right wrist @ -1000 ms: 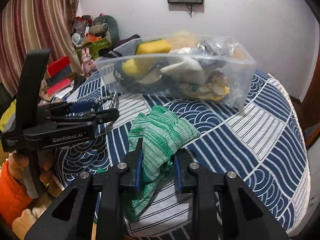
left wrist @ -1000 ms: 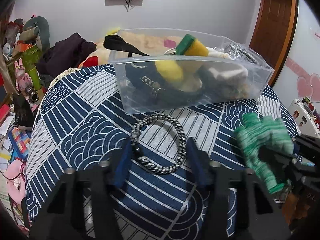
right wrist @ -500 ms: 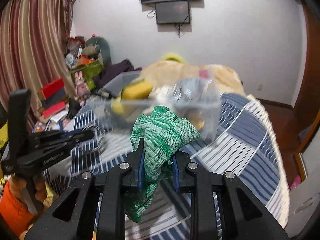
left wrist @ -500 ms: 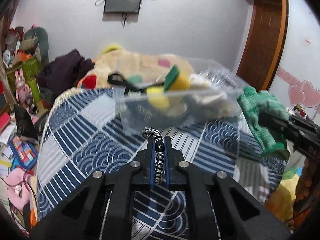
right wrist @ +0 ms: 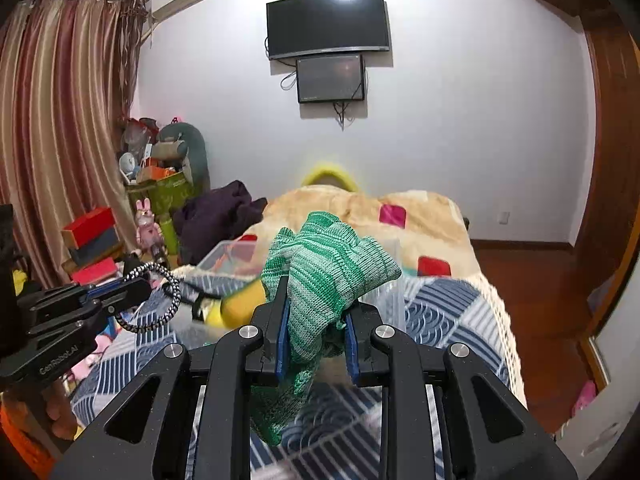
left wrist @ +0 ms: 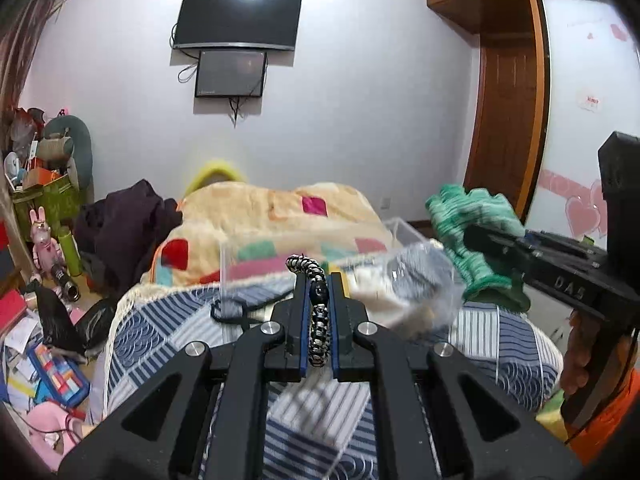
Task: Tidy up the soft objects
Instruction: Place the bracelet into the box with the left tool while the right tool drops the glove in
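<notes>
My left gripper [left wrist: 319, 300] is shut on a black-and-white braided bracelet [left wrist: 316, 312], held above the blue patterned tablecloth [left wrist: 160, 332]. The bracelet also hangs as a loop in the right wrist view [right wrist: 160, 300]. My right gripper [right wrist: 314, 312] is shut on a green knitted glove [right wrist: 320, 280], which also shows at the right of the left wrist view [left wrist: 472, 232]. The clear plastic bin [left wrist: 400, 256] of soft items lies just beyond both grippers, blurred. A yellow sponge [right wrist: 240, 304] shows inside it.
A bed with a beige patchwork blanket [left wrist: 272, 212] lies behind the table. Clutter of boxes and toys [right wrist: 152, 200] stands at the left by the curtain. A wooden door [left wrist: 508, 120] is at the right. Screens [right wrist: 328, 28] hang on the far wall.
My left gripper closed on the bracelet and lifted it off the table. Both grippers rose and tilted up, so the bin has dropped low in view. The glove stays gripped.
</notes>
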Available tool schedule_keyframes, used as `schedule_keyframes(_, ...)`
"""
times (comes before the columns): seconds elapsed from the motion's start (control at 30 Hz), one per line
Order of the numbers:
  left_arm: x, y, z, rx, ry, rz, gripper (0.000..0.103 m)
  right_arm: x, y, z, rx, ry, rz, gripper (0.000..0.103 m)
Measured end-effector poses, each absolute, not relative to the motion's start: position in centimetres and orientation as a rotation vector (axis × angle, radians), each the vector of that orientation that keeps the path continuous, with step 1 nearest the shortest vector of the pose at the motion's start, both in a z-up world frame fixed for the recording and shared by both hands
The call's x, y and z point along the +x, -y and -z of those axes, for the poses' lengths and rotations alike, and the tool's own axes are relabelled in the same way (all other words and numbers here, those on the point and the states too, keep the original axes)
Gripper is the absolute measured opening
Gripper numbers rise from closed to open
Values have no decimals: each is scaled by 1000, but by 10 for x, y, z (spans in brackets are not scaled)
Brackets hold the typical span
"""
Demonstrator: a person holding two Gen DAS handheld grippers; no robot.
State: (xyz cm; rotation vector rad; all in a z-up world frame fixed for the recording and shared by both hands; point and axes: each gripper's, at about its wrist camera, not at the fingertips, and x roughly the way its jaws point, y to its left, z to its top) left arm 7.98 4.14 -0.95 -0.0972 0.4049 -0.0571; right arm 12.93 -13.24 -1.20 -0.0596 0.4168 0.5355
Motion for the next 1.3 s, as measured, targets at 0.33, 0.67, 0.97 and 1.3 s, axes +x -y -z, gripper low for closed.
schedule_keyframes(0.33, 132, -57, 26, -144, -462, 54, 7, 156, 103, 27, -104, -485, -545, 20)
schedule_keyframes(0.67, 161, -60, 62, -178, -595, 60, 8, 173, 80, 56, -192, -590, -555, 21)
schedule_keyframes(0.97, 145, -56, 62, -181, -599, 60, 49, 174, 86, 53, -207, -609, -543, 34)
schedule_keyframes(1.3, 109, -50, 27, -160, -502, 64, 53, 150, 107, 24, -160, -518, -547, 49)
